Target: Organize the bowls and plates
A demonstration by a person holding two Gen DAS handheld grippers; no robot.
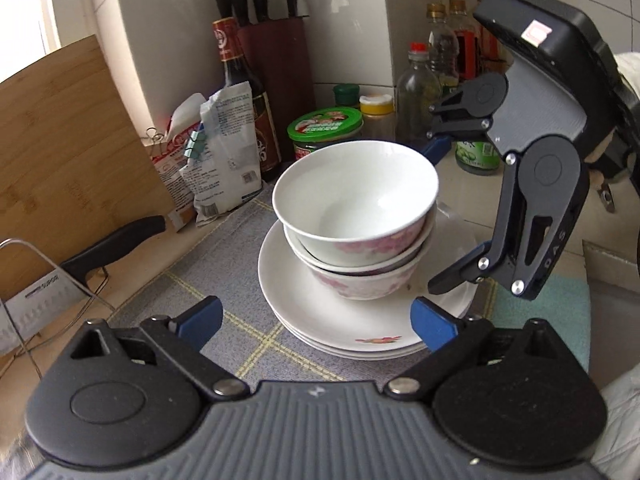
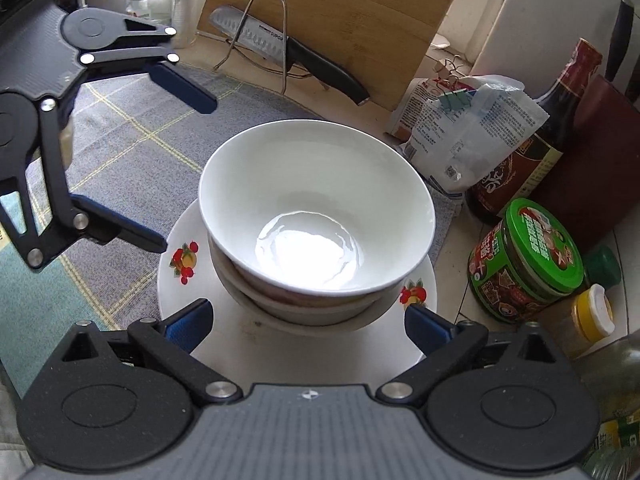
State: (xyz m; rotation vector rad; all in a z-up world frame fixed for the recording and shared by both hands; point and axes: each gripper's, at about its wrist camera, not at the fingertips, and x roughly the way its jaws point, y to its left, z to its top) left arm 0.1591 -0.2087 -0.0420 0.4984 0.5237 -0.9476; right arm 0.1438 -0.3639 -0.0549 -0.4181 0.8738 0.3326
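Nested white bowls with pink flowers (image 1: 356,204) sit on a stack of white plates (image 1: 304,304) on a grey checked cloth. In the right wrist view the top bowl (image 2: 316,204) fills the centre, over a plate (image 2: 248,344) with fruit prints. My left gripper (image 1: 318,322) is open and empty, just in front of the plate stack. My right gripper (image 2: 306,326) is open and empty, its jaws standing to either side of the bowls above the plate. Each gripper shows in the other's view: the right one (image 1: 436,216) to the right of the bowls, the left one (image 2: 176,168) at the left.
A bamboo cutting board (image 1: 60,152) and a knife in a wire rack (image 2: 280,52) stand at the cloth's edge. Clipped bags (image 1: 216,152), a dark sauce bottle (image 1: 244,92), a knife block (image 1: 276,68), a green-lidded jar (image 2: 524,256) and several bottles (image 1: 436,72) crowd the wall side.
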